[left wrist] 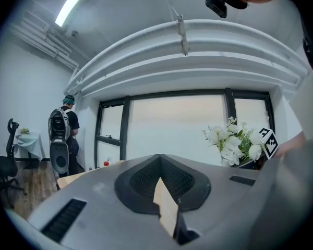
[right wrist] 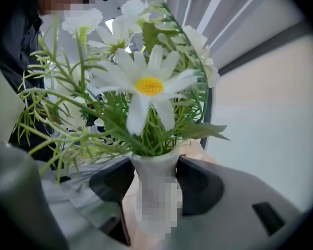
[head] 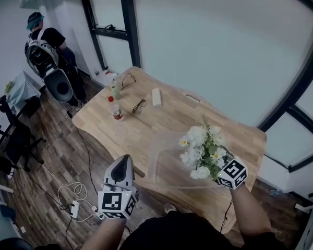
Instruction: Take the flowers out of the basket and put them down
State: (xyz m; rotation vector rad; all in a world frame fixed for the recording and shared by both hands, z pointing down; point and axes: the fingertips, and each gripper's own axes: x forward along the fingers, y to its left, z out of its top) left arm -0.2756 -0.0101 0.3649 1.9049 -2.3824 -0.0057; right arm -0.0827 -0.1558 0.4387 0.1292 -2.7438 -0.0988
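One slim white vase [right wrist: 155, 172], feathery flowers [right wrist: 148, 86]

The table [head: 146, 132] was smooth, pale wood. The basket [head: 159, 163] was clear plastic. The vase [right wrist: 155, 168] looked white and smooth.

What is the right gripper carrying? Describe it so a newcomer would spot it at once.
On the wooden table, look above the clear bin at its near right end. There the right gripper clamps a white vase of white daisies and green sprigs, the only flowers there among bottles and glasses.
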